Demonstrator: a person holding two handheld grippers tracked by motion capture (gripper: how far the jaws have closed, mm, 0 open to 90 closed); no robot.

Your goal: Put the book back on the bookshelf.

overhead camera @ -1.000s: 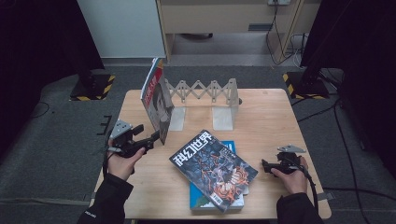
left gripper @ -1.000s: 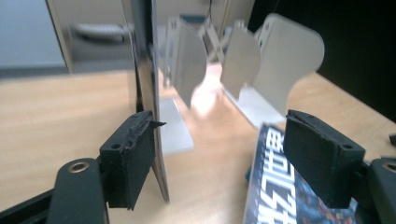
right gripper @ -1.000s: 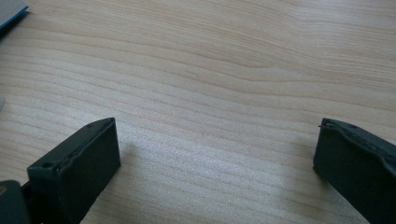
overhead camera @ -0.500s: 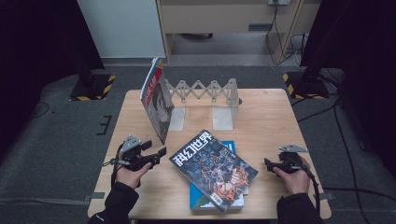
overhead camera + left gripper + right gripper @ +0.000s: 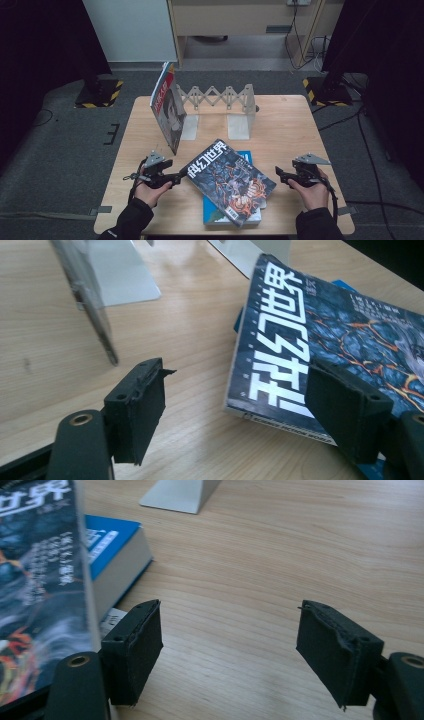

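Reaching for the magazine [image 5: 231, 181] lying atop a blue book [image 5: 248, 216] mid-tabletop [image 5: 290, 125], the left gripper [image 5: 235, 410] has its jaws spread at the magazine's corner (the right gripper [image 5: 227, 645] waits, jaws spread too). Best to slide one jaw under that edge before closing.

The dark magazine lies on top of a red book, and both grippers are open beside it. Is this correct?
Not quite: the book under the dark magazine is blue, as the right gripper view shows. The rest holds: the left gripper and right gripper are open beside it.
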